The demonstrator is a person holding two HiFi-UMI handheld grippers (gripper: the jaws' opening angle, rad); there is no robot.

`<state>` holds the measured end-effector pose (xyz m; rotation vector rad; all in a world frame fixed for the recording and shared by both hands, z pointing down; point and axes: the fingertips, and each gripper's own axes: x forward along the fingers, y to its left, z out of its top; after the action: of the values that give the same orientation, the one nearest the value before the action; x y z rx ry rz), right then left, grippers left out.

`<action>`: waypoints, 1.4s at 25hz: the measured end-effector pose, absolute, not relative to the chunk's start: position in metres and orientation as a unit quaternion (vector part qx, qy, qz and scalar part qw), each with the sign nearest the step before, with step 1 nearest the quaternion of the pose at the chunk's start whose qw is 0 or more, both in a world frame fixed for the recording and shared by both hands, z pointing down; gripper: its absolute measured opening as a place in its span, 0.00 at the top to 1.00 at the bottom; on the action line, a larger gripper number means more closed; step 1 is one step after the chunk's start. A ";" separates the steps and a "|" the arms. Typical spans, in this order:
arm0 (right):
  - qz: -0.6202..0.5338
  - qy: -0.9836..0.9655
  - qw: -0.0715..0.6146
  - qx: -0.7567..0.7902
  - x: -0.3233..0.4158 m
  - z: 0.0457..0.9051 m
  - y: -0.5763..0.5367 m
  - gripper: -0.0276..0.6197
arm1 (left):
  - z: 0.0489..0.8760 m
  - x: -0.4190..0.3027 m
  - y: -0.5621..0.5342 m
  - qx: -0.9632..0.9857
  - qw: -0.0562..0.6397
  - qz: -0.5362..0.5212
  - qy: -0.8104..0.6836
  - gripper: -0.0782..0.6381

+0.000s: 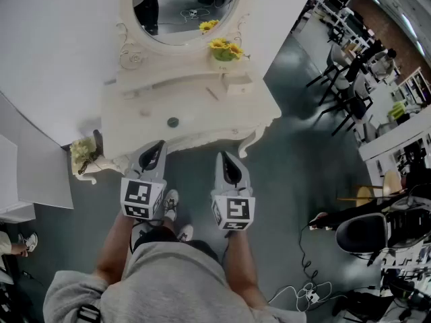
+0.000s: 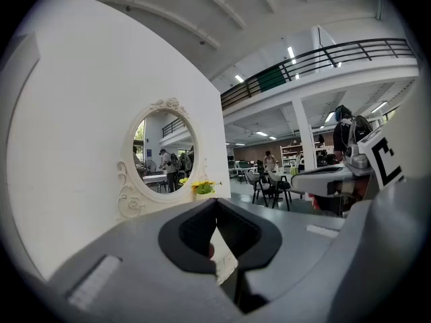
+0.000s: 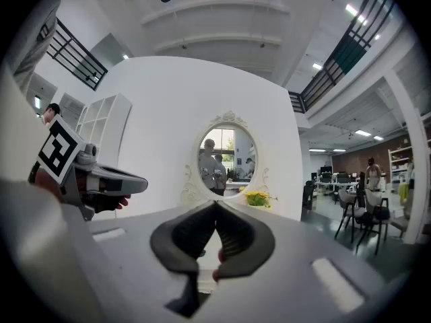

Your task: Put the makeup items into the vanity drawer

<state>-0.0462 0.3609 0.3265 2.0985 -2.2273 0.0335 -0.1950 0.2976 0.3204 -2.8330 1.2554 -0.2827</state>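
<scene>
We stand in a large open hall with a grey floor, facing a white vanity with an oval mirror (image 1: 182,5). On its counter (image 1: 222,116) we count three loose items: one small pinkish item (image 1: 143,113) towards the left edge, one dark round compact (image 1: 173,122) near the middle of the front edge, and one thin stick (image 1: 212,93) towards the back right. The stick lies beside one small drawer box (image 1: 237,83).

We judge all three light, hard and rather slippery. The compact wants a pinch across its rim, the stick one at mid-length.

The left tongs (image 1: 159,145) and right tongs (image 1: 226,155) are both closed and empty, just short of the front edge.
</scene>
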 end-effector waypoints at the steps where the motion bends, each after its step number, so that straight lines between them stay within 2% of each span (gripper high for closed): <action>1: 0.013 -0.726 0.038 0.686 -0.044 0.328 0.358 0.95 | 0.322 -0.193 0.294 -0.910 0.015 -0.092 0.403 0.88; 18: 0.030 -0.732 0.051 0.679 -0.020 0.348 0.244 0.95 | 0.342 -0.170 0.184 -0.907 -0.006 -0.095 0.411 0.88; 35: 0.031 -0.737 0.076 0.671 -0.044 0.353 0.086 0.95 | 0.349 -0.187 0.025 -0.908 -0.016 -0.090 0.410 0.88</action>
<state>-0.0445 0.0855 0.3525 2.0110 -2.2089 0.0917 -0.1874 0.0248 0.3490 -2.8814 1.3006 -0.2865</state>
